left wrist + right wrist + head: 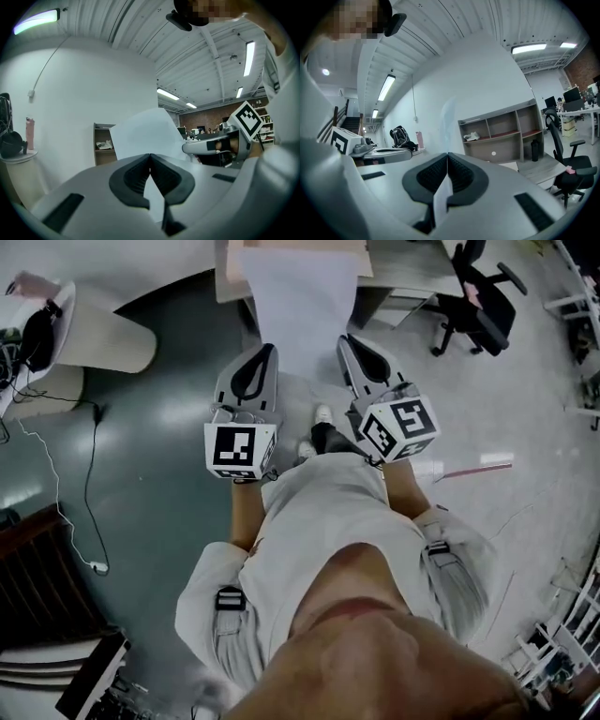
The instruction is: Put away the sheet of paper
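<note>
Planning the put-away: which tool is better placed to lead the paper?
Right, marginally: left tool and right tool are both shut on the sheet, but the right one sees the shelf unit unobstructed.

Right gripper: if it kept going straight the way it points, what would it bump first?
Probably the wooden shelf ahead. The sheet of paper that the right gripper holds sticks out in front, so it would touch first. Depth is unclear.

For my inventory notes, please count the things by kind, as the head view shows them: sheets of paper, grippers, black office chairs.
sheet of paper: 1
grippers: 2, the left gripper and the right gripper, each shut on the sheet of paper
black office chair: 1
total: 4
</note>
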Demonstrator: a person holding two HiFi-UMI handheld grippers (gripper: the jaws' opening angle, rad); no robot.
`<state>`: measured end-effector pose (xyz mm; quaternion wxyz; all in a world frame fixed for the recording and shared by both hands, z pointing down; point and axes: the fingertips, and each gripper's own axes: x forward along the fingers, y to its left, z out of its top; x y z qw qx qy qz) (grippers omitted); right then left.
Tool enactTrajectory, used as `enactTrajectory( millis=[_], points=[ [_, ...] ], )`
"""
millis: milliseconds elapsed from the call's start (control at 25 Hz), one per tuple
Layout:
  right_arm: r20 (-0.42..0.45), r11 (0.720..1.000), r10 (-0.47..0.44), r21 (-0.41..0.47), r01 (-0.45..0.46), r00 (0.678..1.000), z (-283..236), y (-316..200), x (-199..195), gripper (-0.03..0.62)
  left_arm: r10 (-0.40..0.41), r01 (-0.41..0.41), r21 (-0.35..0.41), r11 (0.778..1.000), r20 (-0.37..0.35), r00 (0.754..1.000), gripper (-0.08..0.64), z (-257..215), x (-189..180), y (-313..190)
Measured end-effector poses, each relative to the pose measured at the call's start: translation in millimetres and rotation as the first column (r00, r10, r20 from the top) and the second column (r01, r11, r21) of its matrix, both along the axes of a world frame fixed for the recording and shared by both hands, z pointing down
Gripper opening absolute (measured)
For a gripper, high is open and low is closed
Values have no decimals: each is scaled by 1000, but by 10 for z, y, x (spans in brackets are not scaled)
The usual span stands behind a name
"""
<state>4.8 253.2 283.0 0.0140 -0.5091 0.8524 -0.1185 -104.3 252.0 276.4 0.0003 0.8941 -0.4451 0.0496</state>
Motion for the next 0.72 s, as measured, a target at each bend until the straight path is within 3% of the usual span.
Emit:
enactTrajectory(
  millis=[720],
  points=[
    [29, 997, -78, 17, 78, 997, -67, -977, 362, 20, -60, 59, 16, 998, 37, 998, 21, -103, 410, -891]
  ],
)
